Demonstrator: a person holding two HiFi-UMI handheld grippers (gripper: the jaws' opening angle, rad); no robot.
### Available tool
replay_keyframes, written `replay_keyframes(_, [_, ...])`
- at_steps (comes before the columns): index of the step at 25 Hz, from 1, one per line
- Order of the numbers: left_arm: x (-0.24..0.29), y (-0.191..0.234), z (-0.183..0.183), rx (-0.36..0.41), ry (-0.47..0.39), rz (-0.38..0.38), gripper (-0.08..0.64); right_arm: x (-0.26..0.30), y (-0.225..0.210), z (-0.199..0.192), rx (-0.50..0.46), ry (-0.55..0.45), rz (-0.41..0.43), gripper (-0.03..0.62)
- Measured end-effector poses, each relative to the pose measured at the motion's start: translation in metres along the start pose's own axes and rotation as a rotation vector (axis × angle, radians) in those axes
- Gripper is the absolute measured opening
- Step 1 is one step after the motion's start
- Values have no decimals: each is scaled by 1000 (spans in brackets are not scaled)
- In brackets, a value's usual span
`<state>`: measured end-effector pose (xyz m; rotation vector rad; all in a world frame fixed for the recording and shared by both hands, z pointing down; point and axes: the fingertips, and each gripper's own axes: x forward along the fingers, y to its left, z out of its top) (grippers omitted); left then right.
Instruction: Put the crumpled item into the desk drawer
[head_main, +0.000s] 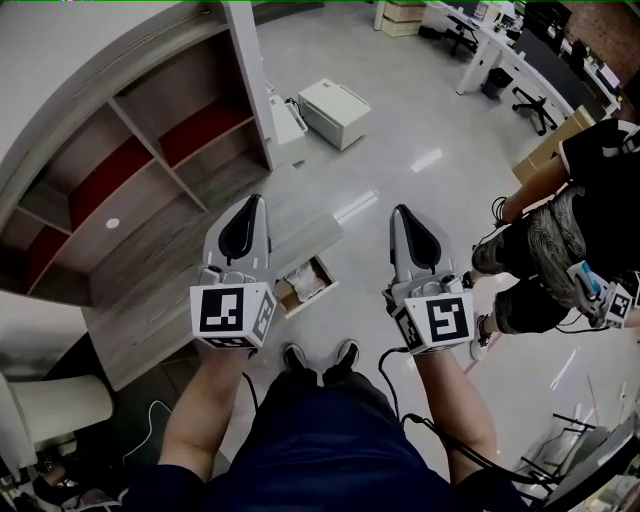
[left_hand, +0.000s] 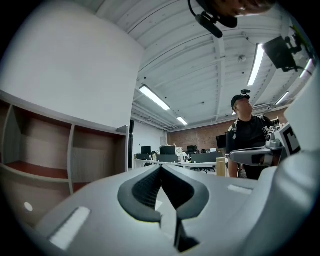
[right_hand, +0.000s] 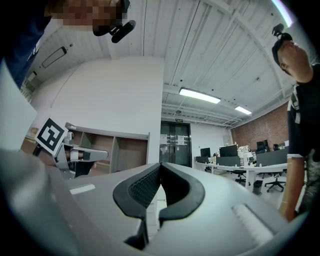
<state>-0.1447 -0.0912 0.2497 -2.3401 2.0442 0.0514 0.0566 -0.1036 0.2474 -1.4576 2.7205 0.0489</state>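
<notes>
Head view shows the crumpled item (head_main: 311, 285) already lying in the open desk drawer (head_main: 329, 272), below and between the left hand-held gripper (head_main: 251, 214) and right hand-held gripper (head_main: 407, 222), both held high above it, seemingly finished; left gripper view, then right gripper view, shows clenched, empty jaws.

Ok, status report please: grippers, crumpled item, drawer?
Left hand-held gripper and right hand-held gripper shut, empty. Crumpled item lies inside open drawer. Nothing seen in the way.
</notes>
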Motion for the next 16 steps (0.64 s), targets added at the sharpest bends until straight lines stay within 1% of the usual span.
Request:
replay_keyframes(2, [-2, 1, -2, -4, 5, 3, 3, -1, -1, -4, -21, 3, 10, 5])
replay_keyframes(5, [-3, -1, -5, 0, 10, 2, 3, -3, -4, -5, -4, 26, -13, 5])
replay_keyframes(11, [-3, -4, -8, 12, 22, -9, 3, -3, -4, -4, -21, 3, 9, 5])
replay_keyframes(16, [-2, -8, -12, 12, 30, -19, 3, -3, -8, -3, 4, 26, -19, 5])
